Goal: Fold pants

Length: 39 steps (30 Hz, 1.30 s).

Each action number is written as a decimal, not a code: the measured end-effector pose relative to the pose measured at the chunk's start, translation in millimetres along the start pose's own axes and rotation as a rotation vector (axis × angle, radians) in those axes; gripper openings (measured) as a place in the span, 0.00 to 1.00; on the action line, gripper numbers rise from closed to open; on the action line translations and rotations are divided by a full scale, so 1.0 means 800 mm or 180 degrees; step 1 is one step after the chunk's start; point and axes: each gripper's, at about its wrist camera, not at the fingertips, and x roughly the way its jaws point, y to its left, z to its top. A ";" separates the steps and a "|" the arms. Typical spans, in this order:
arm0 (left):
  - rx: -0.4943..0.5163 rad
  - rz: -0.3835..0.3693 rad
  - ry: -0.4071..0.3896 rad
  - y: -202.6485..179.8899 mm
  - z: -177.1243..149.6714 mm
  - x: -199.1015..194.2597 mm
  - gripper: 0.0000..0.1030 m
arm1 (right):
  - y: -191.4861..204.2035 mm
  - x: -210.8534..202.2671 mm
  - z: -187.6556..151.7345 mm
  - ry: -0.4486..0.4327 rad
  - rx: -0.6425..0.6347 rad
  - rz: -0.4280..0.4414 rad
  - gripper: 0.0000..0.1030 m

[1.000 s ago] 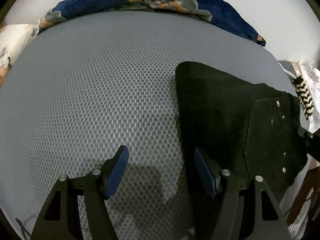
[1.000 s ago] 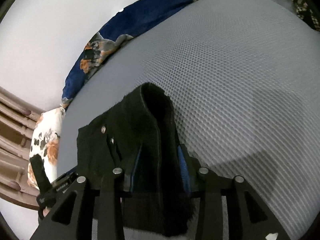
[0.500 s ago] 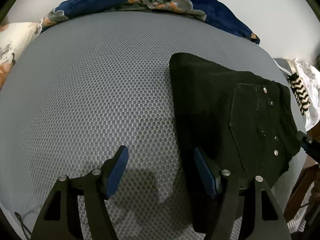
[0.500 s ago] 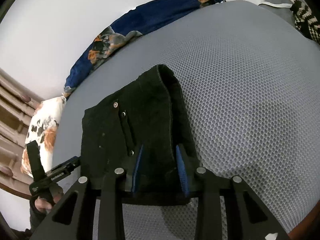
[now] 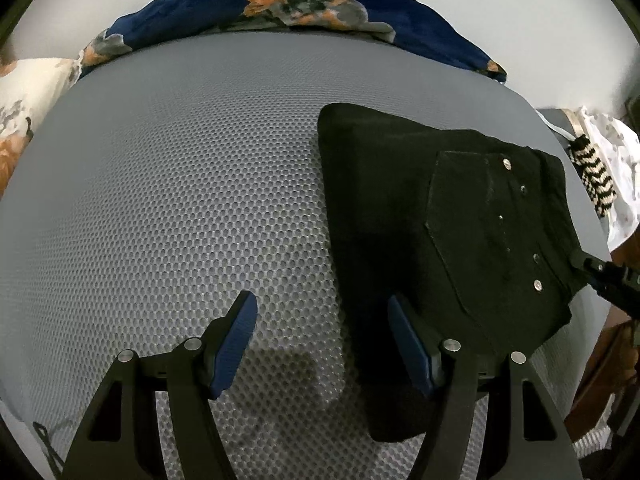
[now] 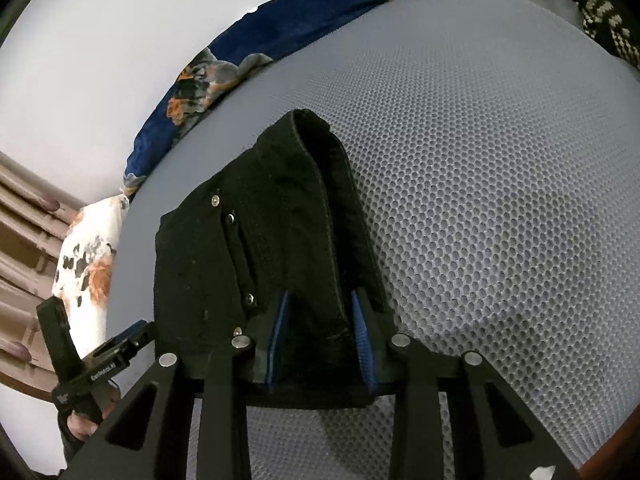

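Right wrist view: 1 black pants (image 6: 280, 248) pinched in right gripper (image 6: 320, 344) jaws; left gripper (image 5: 324, 344) jaws open, empty.

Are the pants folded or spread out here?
Folded: the pants lie as a compact stack on the mattress, doubled edge visible.

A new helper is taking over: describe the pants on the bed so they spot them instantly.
Start at the grey honeycomb-mesh mattress with the navy floral blanket along its far edge. The black pants lie folded on the mesh, one end pinched in the right gripper. They are the only plain black cloth there, with silver rivets around a patch pocket.
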 end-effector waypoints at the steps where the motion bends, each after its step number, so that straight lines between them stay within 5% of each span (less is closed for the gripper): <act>1: 0.0010 0.0000 0.0002 0.000 -0.003 -0.002 0.66 | -0.001 0.001 0.000 0.0007 -0.0009 -0.0014 0.28; 4: 0.0024 0.0002 0.0008 -0.003 -0.005 -0.002 0.66 | -0.004 0.005 0.000 0.0027 0.0073 -0.0002 0.28; 8: 0.0038 -0.0001 0.0027 -0.003 -0.005 0.002 0.66 | 0.003 -0.006 0.001 -0.0024 -0.0004 -0.0065 0.12; 11: 0.0036 -0.0006 0.0043 -0.003 -0.003 0.004 0.66 | 0.006 -0.011 -0.003 -0.0009 0.0004 -0.0124 0.10; 27: 0.0149 -0.0024 0.0262 -0.009 -0.010 0.025 0.67 | 0.006 -0.012 -0.019 0.0130 -0.0109 -0.0392 0.10; 39: 0.0150 0.0023 0.0206 -0.017 -0.015 0.024 0.69 | -0.006 -0.015 -0.022 0.0033 0.0067 -0.0221 0.15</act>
